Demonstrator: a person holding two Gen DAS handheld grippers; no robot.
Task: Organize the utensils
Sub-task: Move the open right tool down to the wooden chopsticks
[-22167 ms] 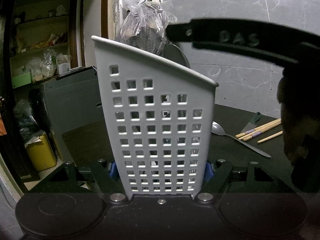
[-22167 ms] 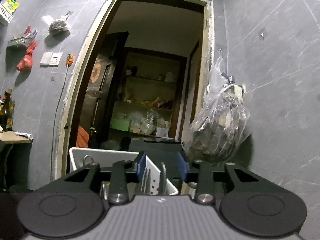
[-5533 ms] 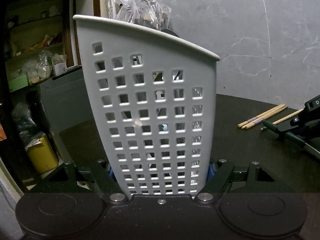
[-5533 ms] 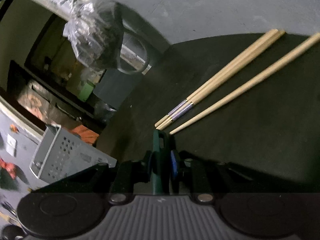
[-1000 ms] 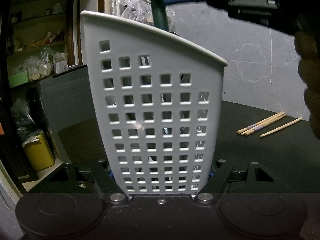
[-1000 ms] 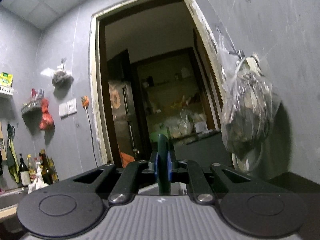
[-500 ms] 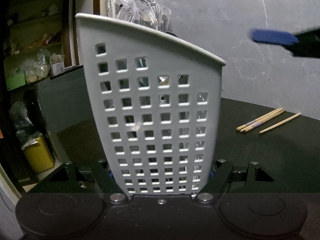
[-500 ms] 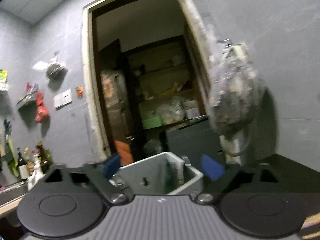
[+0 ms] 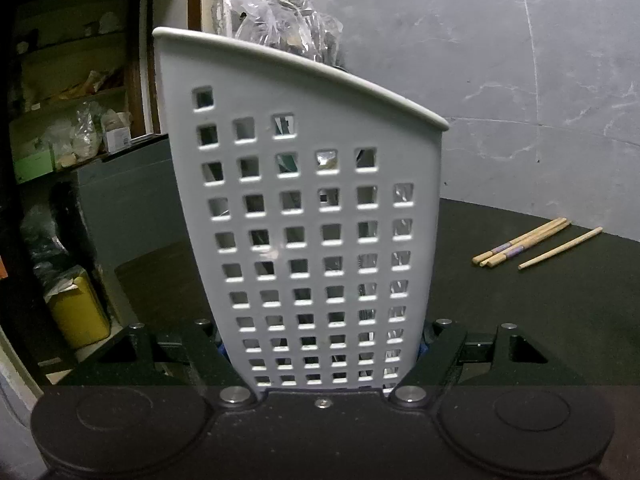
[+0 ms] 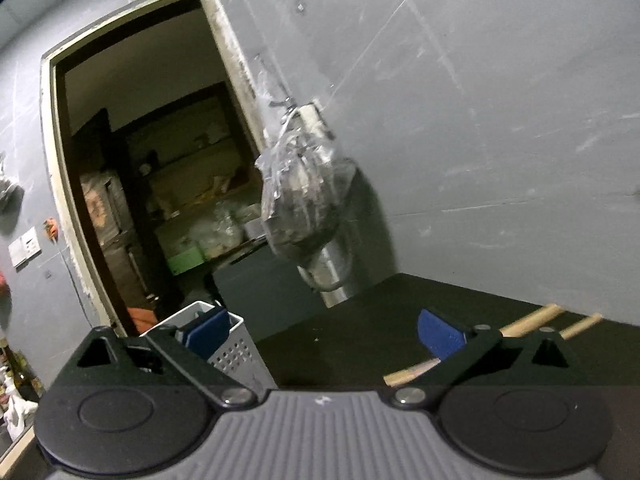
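Wooden chopsticks (image 9: 524, 247) lay loose on the dark tabletop (image 9: 520, 320) right of the caddy (image 9: 308, 216) my left tongs (image 9: 322, 354) clamped, light, stiff and roll-prone, best pinched mid-shaft by my right tongs (image 10: 324, 334), which had just sprung wide and empty.

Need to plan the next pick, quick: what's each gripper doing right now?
Left gripper: shut on the white perforated utensil holder.
Right gripper: open and empty, jaws just opened wide; chopsticks lie ahead on the table.
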